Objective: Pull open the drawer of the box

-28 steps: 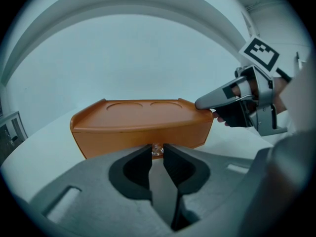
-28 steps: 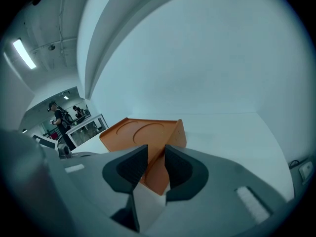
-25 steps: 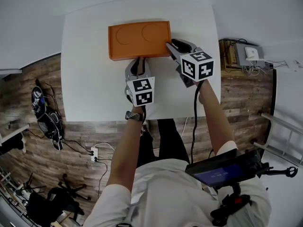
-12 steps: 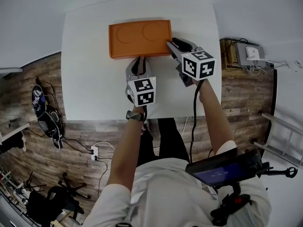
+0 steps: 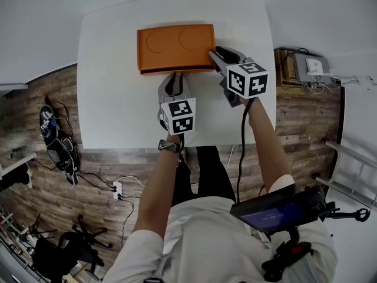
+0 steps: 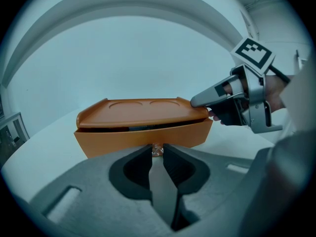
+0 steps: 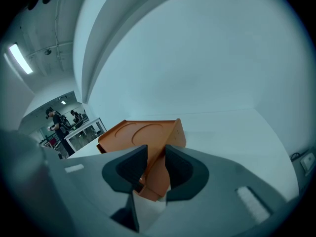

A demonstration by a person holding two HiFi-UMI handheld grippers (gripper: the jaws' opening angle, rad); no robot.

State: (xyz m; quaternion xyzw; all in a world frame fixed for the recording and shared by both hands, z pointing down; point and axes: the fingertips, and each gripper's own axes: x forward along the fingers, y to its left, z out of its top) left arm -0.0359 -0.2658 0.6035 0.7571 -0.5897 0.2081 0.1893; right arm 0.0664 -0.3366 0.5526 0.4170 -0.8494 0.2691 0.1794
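Note:
An orange box [image 5: 175,46] with two round dents in its lid lies at the far side of the white table [image 5: 118,111]. Its drawer front [image 6: 143,137] stands slightly out, with a dark slit under the lid. My left gripper [image 5: 175,76] is at the middle of that front, shut on a small knob [image 6: 157,150]. My right gripper [image 5: 213,55] is shut on the box's near right corner [image 7: 157,169], with one finger [image 6: 200,98] lying on the lid. The drawer's inside is hidden.
The table's near edge runs just under my forearms. Left of the table, shoes [image 5: 56,146], cables and a power strip [image 5: 116,190] lie on the wooden floor. A low shelf with a device [image 5: 306,66] stands at the right. A white wall backs the table.
A dark slit has appeared along the box's front edge as the drawer front came slightly toward me. Both grippers have barely moved.

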